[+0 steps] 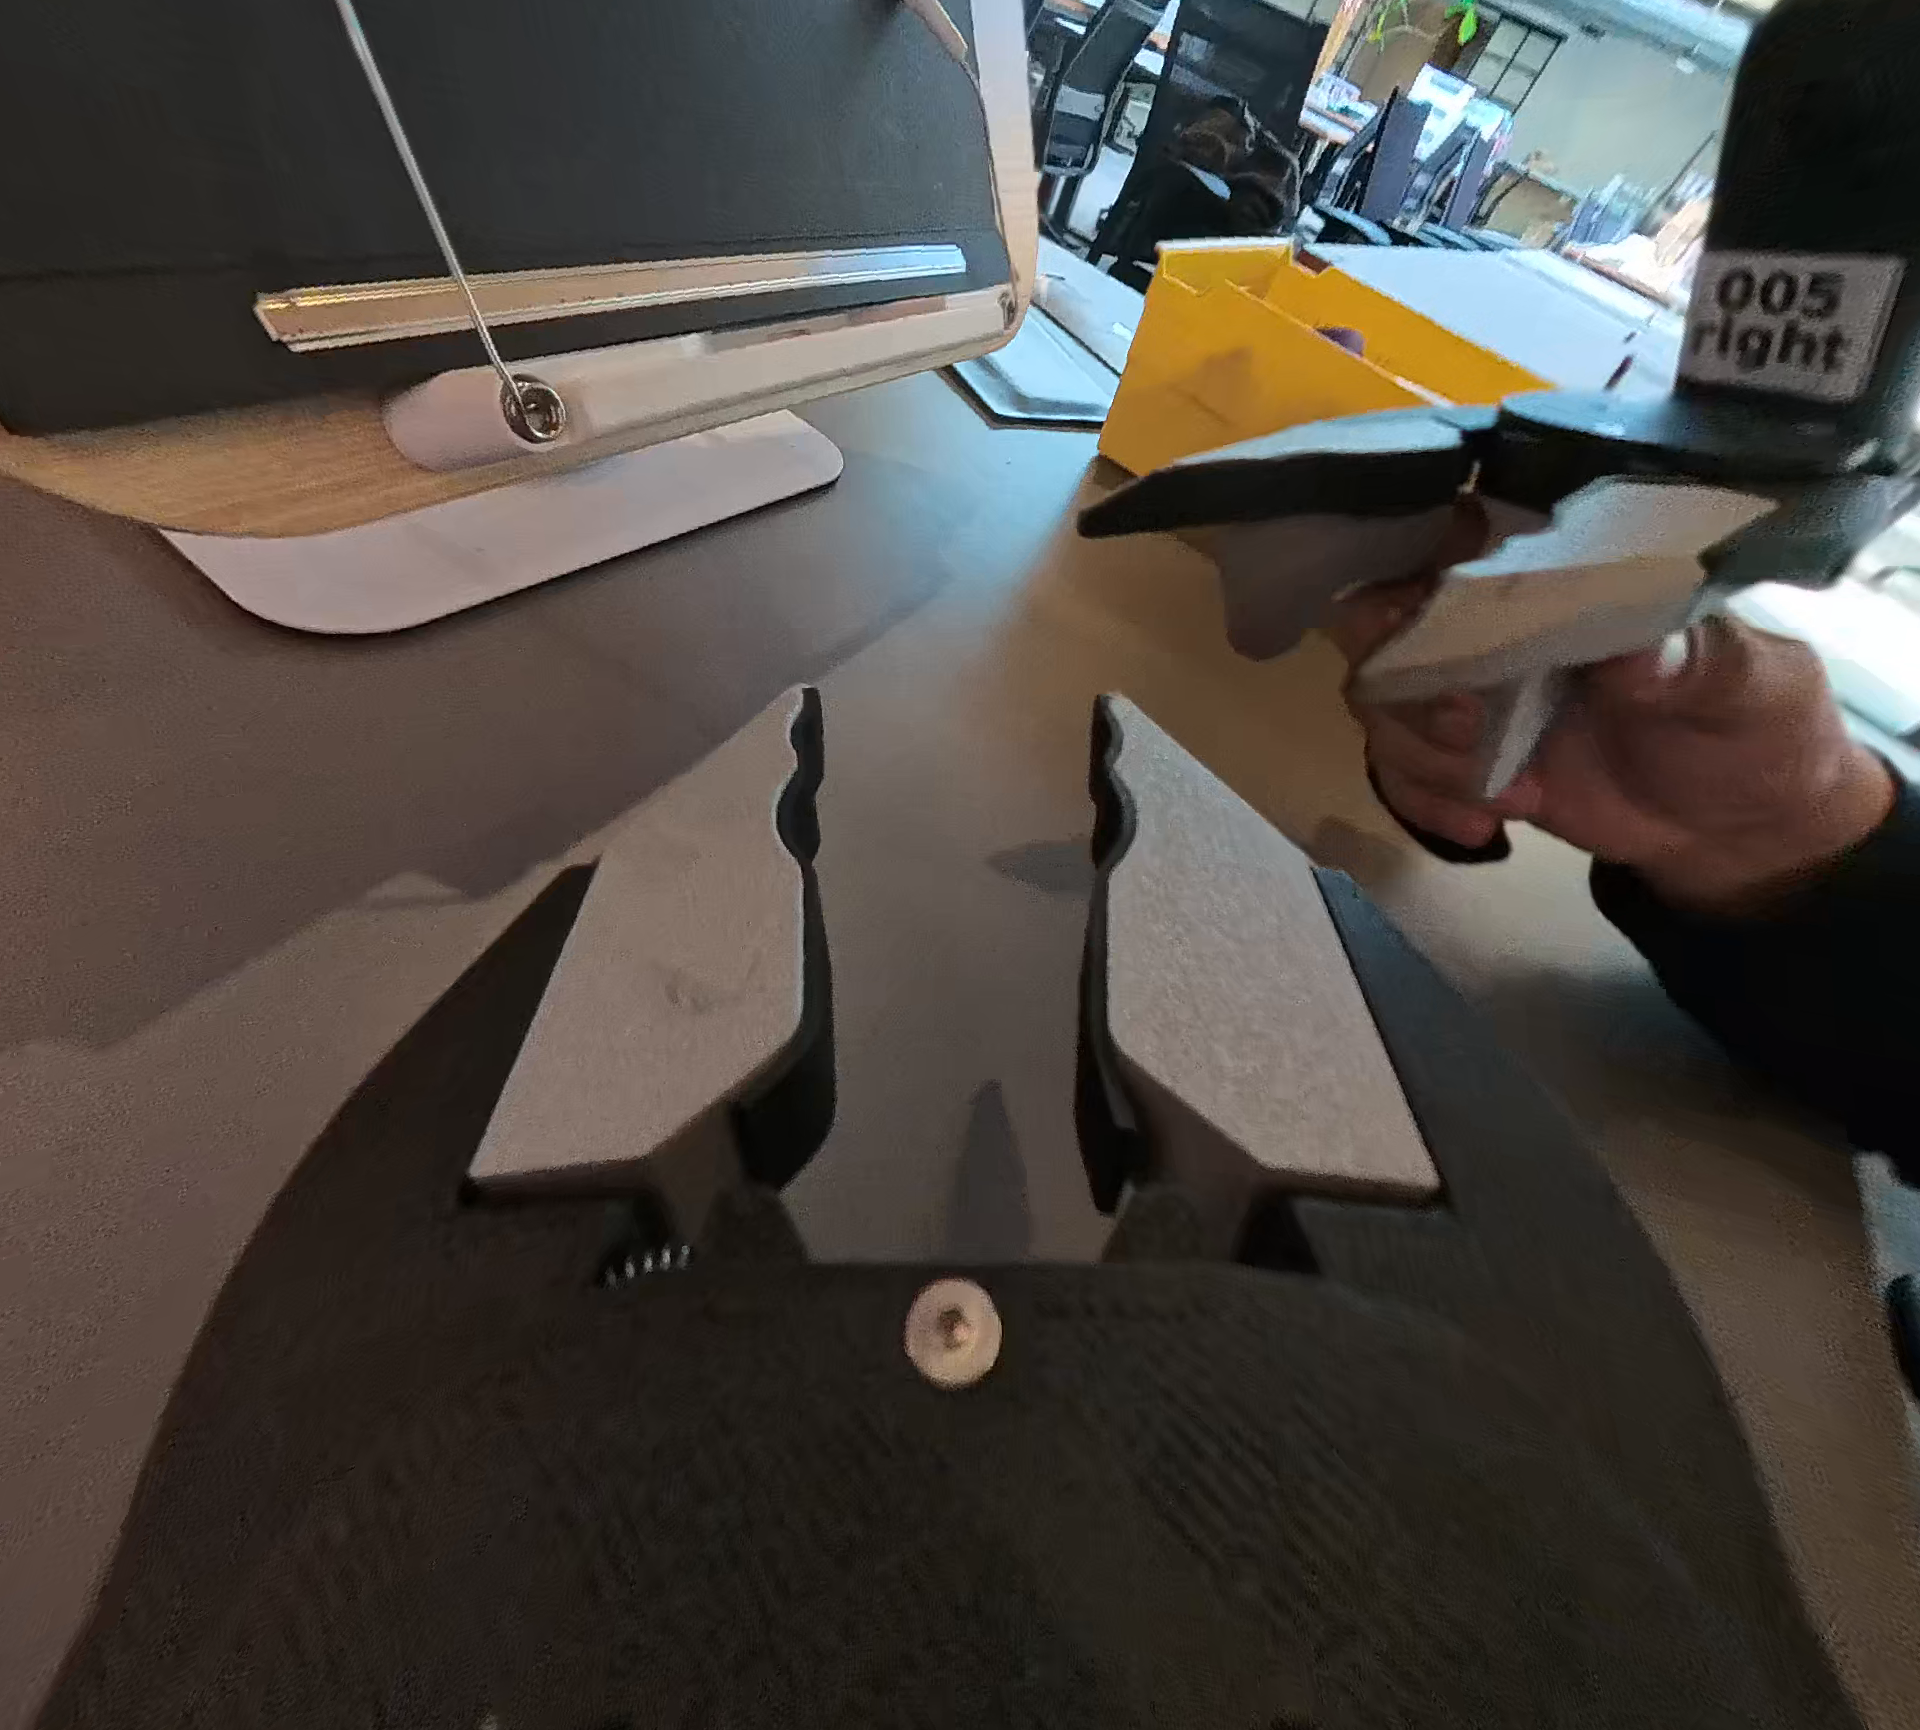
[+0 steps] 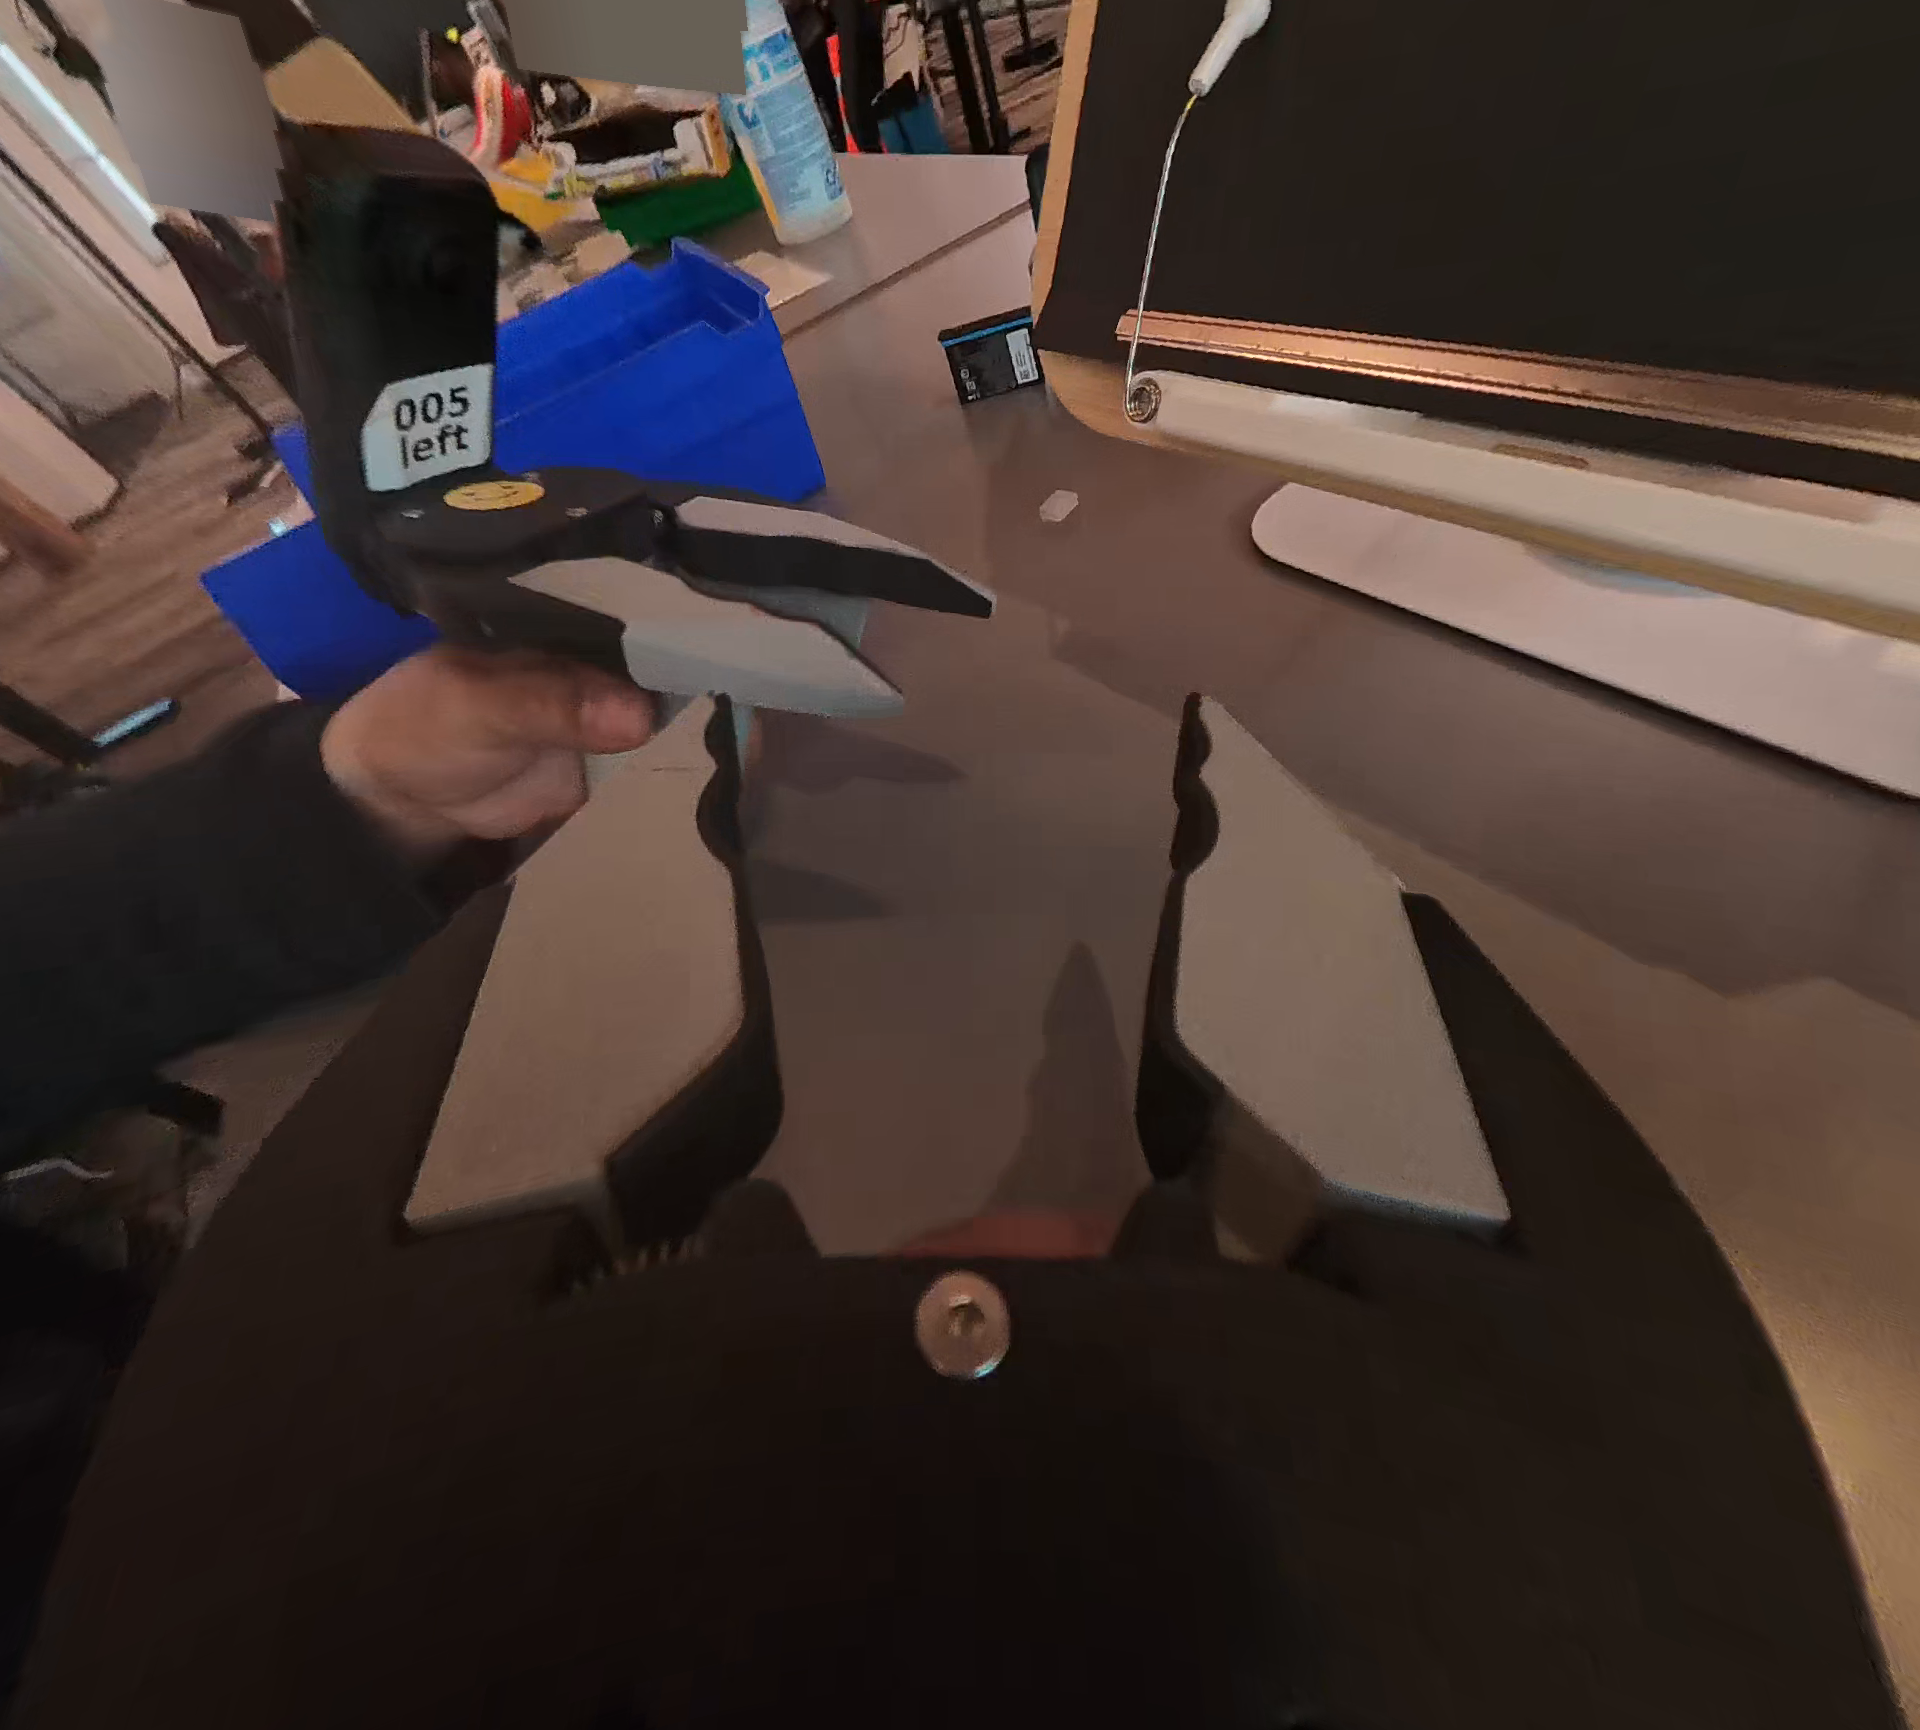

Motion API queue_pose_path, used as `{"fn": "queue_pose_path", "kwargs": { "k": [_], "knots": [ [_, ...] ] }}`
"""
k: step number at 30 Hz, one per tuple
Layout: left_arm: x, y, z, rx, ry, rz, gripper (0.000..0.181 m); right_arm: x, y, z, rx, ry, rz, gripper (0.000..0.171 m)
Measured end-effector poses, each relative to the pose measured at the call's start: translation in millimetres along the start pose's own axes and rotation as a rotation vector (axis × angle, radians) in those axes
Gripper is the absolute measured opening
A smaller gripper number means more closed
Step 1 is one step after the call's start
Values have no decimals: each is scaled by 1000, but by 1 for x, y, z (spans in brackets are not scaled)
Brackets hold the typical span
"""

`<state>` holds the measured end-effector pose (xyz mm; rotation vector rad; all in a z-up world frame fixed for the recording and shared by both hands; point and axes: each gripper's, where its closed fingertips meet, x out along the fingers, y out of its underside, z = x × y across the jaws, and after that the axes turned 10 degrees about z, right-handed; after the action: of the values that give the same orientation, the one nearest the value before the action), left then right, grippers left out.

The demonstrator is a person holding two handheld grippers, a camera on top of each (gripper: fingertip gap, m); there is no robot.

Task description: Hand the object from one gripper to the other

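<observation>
My left gripper [image 1: 954, 724] is open and empty, held low over the dark glossy table [image 1: 623, 745]. My right gripper [image 2: 956, 724] is also open and empty over the same table. Each shows in the other's view, held in a person's hand: the right gripper [image 1: 1174, 579] is to the right of the left one, and the left gripper [image 2: 940, 654] is up and to the left of the right one, its tips a short way apart. Nothing lies between either pair of fingers. A small black box [image 2: 992, 355] and a small white piece [image 2: 1058, 504] lie on the table.
A book stand with a black board, metal page arms and a white base [image 1: 499, 558] stands at the back; it also shows in the right wrist view [image 2: 1558, 600]. A yellow bin [image 1: 1247, 371] sits at the right, a blue bin [image 2: 644, 392] at the left. Clutter and chairs lie beyond.
</observation>
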<state>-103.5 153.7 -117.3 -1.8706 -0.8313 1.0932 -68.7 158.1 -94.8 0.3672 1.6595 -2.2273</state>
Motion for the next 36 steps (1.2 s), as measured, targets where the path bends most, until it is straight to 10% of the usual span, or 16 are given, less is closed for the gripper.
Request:
{"fn": "queue_pose_path", "kwargs": {
  "k": [6,16,36],
  "knots": [
    [2,6,-4,114,-12,27,39,6,8,1,-118,-20,6,58],
    [-7,-2,-13,208,-61,-48,36,-20,29,-13,-276,137,-45,65],
    [3,7,-54,161,149,-39,38,-33,8,14,-181,-75,-266,58]
  ]
}}
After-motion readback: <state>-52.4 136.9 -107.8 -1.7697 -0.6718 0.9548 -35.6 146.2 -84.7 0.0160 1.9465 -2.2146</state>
